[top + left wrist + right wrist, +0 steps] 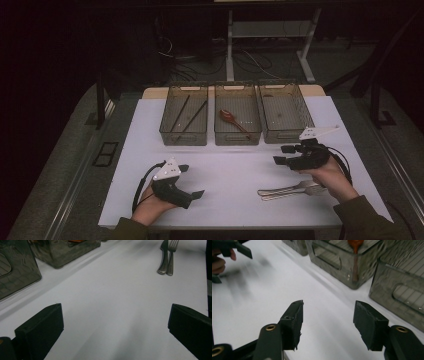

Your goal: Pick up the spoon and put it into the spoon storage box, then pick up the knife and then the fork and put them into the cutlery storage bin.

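Metal knife (280, 190) and fork (295, 189) are lying side by side, touching, on the white table (230, 175); they are looking stiff, thin, slick and fairly light, so a pinch across the handle near its middle is probably holding best. Right gripper (281, 154) is hovering just beyond them toward the three bins (236, 120), jaws apart on nothing, while the left gripper (192, 181) is sitting well apart to the side, jaws wide and empty too.
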The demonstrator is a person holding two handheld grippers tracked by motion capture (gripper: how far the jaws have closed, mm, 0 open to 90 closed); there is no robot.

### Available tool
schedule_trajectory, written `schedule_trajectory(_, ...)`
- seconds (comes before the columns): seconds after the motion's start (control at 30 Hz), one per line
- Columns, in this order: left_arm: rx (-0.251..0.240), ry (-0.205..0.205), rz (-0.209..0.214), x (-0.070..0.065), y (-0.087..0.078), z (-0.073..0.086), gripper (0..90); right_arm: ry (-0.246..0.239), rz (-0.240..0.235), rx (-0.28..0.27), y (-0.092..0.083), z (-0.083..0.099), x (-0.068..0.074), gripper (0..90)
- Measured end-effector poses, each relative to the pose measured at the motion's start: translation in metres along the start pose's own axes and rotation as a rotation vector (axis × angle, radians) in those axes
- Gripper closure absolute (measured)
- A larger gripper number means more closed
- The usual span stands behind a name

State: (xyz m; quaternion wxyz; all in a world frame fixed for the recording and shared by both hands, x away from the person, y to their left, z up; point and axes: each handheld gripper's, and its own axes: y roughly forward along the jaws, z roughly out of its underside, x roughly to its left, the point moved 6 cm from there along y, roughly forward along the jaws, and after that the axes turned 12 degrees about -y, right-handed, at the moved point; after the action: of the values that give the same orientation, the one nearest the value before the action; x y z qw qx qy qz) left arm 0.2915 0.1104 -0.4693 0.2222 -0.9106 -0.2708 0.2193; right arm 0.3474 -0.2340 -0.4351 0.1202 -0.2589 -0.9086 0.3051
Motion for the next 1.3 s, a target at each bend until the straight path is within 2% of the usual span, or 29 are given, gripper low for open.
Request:
schedule_trajectory(0.43,-0.006,0.001,-0.004,0.0,-0.001,0.0,0.0,0.005,0.004,0.031,-0.01,0.022,0.009,49.9)
schedule_trajectory(0.73,-0.003,0.0,-0.005,0.0,-0.001,0.0,0.0,0.001,0.001,0.054,-0.014,0.037,0.016,66.8)
schedule_trajectory(0.93,-0.005,0.001,0.0,0.001,-0.001,0.0,0.0,-0.018,-0.022,0.084,-0.009,0.045,0.025,78.9)
schedule_trajectory(1.1,-0.01,0.005,-0.005,-0.001,-0.001,-0.001,0.0,-0.047,-0.067,0.103,-0.001,0.048,0.036,88.1)
schedule_trajectory(1.3,-0.005,0.005,-0.006,-0.001,0.0,-0.001,0.0,-0.083,-0.114,0.12,0.006,0.051,0.049,88.6)
